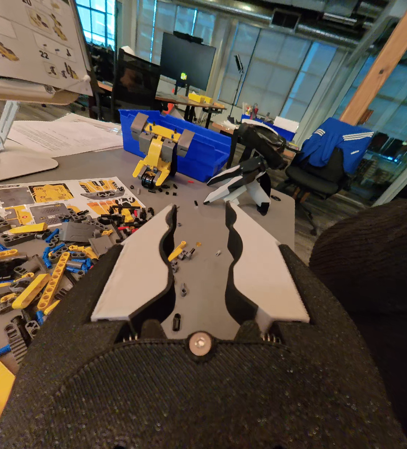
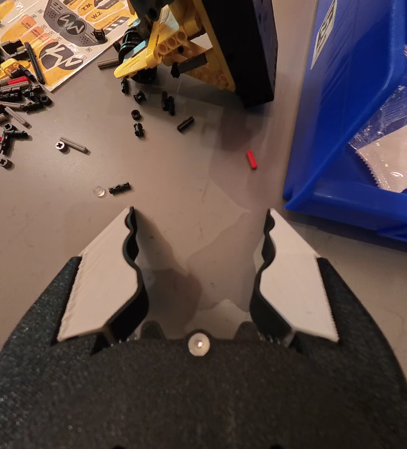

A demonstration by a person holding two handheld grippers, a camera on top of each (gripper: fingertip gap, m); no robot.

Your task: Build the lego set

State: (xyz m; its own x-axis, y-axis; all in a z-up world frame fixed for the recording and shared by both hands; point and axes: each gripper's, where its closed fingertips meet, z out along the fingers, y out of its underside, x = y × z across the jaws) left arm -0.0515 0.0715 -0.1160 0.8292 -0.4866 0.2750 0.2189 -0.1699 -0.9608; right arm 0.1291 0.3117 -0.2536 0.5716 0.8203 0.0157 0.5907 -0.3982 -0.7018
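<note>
My left gripper (image 1: 200, 206) is open and empty, low over the grey table (image 1: 205, 279). Between its fingers lie a yellow-and-grey connector piece (image 1: 180, 251), a small grey pin (image 1: 183, 289) and a black pin (image 1: 176, 322). A yellow and grey brick-built model (image 1: 157, 153) leans on the blue bin (image 1: 197, 153). My right gripper (image 2: 200, 211) is open and empty above bare table; it also shows in the left wrist view (image 1: 236, 187), held by a gloved hand. A black pin (image 2: 119, 188) and a clear round stud (image 2: 99, 190) lie just ahead of its left finger. A red pin (image 2: 251, 159) lies farther on.
A heap of yellow, blue, black and grey building parts (image 1: 27, 267) covers the table's left, over a sticker sheet (image 1: 59, 196). An instruction booklet on a white stand (image 1: 27, 43) is at the far left. The blue bin (image 2: 367, 121) holding a clear bag stands at my right gripper's right. Across from one pair of fingers to the other is roughly 35 cm.
</note>
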